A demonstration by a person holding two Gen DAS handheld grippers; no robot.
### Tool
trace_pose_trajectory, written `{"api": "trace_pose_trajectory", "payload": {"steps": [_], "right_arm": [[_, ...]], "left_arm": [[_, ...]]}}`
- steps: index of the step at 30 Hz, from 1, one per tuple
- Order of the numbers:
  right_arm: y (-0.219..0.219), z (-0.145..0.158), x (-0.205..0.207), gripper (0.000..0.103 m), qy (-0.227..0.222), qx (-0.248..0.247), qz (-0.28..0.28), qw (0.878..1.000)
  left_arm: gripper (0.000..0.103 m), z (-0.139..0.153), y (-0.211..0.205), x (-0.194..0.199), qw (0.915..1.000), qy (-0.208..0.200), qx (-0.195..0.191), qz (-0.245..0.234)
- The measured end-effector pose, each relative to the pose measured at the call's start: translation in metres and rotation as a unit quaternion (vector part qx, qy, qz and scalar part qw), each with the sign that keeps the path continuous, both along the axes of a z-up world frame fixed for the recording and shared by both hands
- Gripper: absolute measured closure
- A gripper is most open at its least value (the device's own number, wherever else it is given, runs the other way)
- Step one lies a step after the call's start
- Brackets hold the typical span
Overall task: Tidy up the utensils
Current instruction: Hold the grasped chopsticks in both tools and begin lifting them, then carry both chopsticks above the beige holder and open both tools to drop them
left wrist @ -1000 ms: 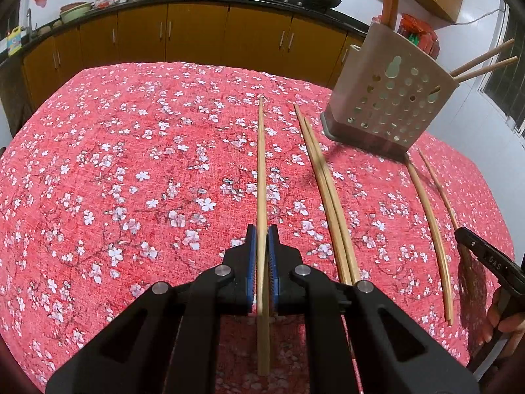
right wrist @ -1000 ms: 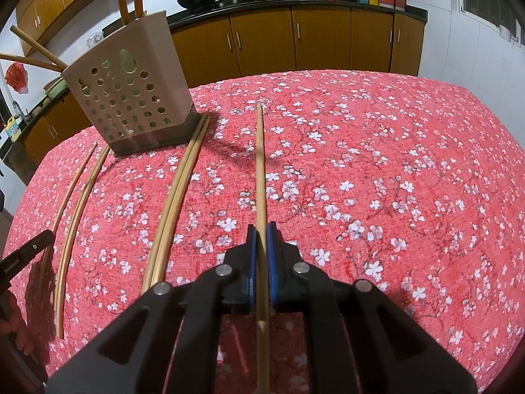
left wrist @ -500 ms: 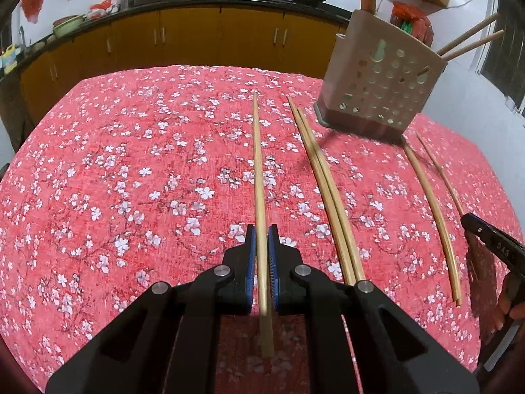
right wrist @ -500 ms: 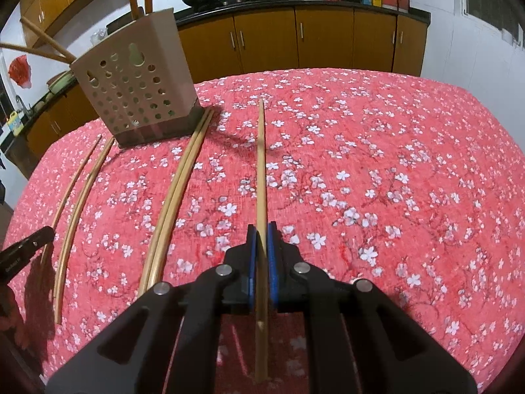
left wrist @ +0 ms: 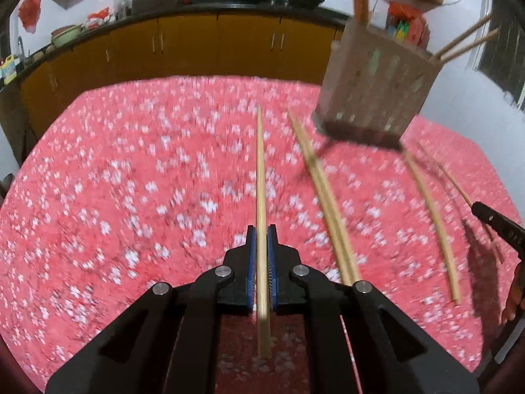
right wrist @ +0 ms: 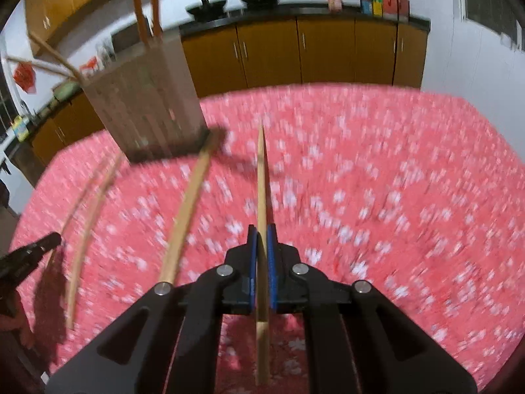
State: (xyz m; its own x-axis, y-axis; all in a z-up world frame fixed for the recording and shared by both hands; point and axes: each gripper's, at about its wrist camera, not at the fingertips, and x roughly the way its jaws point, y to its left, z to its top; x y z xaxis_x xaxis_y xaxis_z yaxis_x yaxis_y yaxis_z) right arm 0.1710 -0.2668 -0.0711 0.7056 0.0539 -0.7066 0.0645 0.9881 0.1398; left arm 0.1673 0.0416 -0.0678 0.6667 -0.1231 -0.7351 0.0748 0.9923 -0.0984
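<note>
My left gripper point(left wrist: 261, 229) is shut on a wooden chopstick point(left wrist: 261, 170) that points straight ahead, held above the table. My right gripper point(right wrist: 261, 229) is shut on another chopstick point(right wrist: 261, 177) in the same way. A beige perforated utensil holder point(left wrist: 377, 88) stands ahead to the right in the left wrist view and ahead to the left in the right wrist view point(right wrist: 144, 101); several chopsticks stick out of its top. A pair of chopsticks point(left wrist: 323, 193) lies on the cloth beside it, and two more point(left wrist: 433, 216) lie further right.
The table has a red floral cloth point(left wrist: 131, 180). Orange kitchen cabinets point(left wrist: 197, 42) and a dark counter with woks stand behind it. The other gripper's tip point(left wrist: 498, 226) shows at the right edge. Both views are motion-blurred.
Both grippers have risen with their chopsticks; the table has dropped lower in view and the holder looms closer and higher. The current frames are blurred.
</note>
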Motion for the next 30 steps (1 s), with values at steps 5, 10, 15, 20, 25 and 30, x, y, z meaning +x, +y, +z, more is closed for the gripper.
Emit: {"api": "trace_pose_trajectory", "payload": {"steps": [5, 10, 15, 20, 25, 30], "right_arm": [[-0.003, 0.053, -0.013, 0.096, -0.074, 0.003, -0.007, 0.997], [-0.008, 0.085, -0.021, 0.096, -0.124, 0.007, -0.011, 0.992], [-0.006, 0.098, -0.025, 0.096, -0.148, 0.007, -0.011, 0.989], [-0.009, 0.113, -0.027, 0.096, -0.164, 0.018, -0.008, 0.986], [-0.009, 0.162, -0.041, 0.096, -0.224, 0.061, 0.019, 0.973], [0.003, 0.211, -0.047, 0.096, -0.287, 0.077, 0.052, 0.953]], "left_arm": [[0.096, 0.048, 0.003, -0.006, 0.9978, -0.064, -0.017, -0.003], [0.096, 0.086, 0.012, -0.01, 0.9921, -0.115, -0.051, -0.004], [0.096, 0.108, 0.014, -0.012, 0.9877, -0.144, -0.062, 0.0], [0.096, 0.119, 0.013, -0.012, 0.9859, -0.154, -0.065, 0.002], [0.096, 0.151, 0.009, -0.016, 0.979, -0.185, -0.084, -0.016], [0.096, 0.19, -0.012, -0.023, 0.9665, -0.236, -0.092, -0.04]]}}
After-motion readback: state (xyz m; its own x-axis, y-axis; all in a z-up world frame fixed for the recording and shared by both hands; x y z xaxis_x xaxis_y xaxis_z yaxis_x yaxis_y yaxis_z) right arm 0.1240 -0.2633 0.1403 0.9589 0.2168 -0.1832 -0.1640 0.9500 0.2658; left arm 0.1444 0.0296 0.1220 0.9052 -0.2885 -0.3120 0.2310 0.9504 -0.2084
